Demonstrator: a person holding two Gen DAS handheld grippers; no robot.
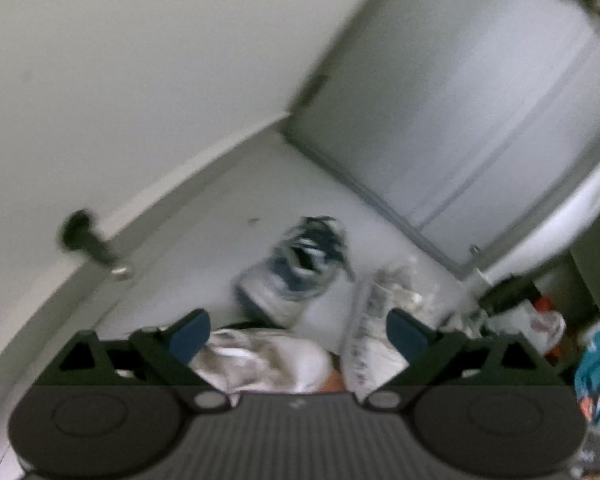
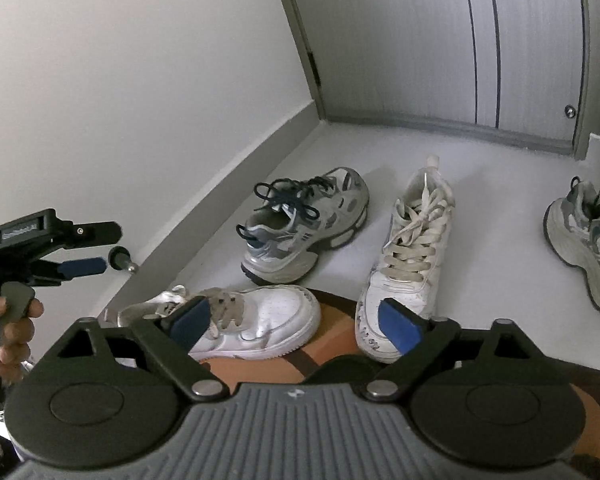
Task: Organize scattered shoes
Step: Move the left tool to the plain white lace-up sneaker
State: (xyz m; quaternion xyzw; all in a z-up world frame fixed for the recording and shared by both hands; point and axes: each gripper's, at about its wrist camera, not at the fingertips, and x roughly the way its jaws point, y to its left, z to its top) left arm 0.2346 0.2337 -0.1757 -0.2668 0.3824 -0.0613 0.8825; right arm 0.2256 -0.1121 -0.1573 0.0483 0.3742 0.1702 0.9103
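1. Left wrist view, blurred: your left gripper has its blue pads spread wide, and nothing is pressed between them.
2. Behind the pads lie two white shoes. The low shoe lies crosswise by the left pad, and the laced shoe runs lengthwise by the right pad.
3. A grey runner with dark laces sits beyond the low shoe, toward the closet door.
4. A black doorstop sticks out of the wall, well left of the runner.
5. Right wrist view, sharp: your right gripper is also released, pads wide apart and gripping nothing.
6. The low shoe lies partly behind the left pad, its toe on a brown mat. The laced shoe stands just right of it, heel end behind the right pad, toe toward the closet door.
7. The grey runner stands beyond the low shoe, near the baseboard, apart from both white shoes.
8. A second runner sits well right of the laced shoe, at the frame edge.
9. Far left of the low shoe, your left gripper shows side-on, held by a hand, beside the doorstop.
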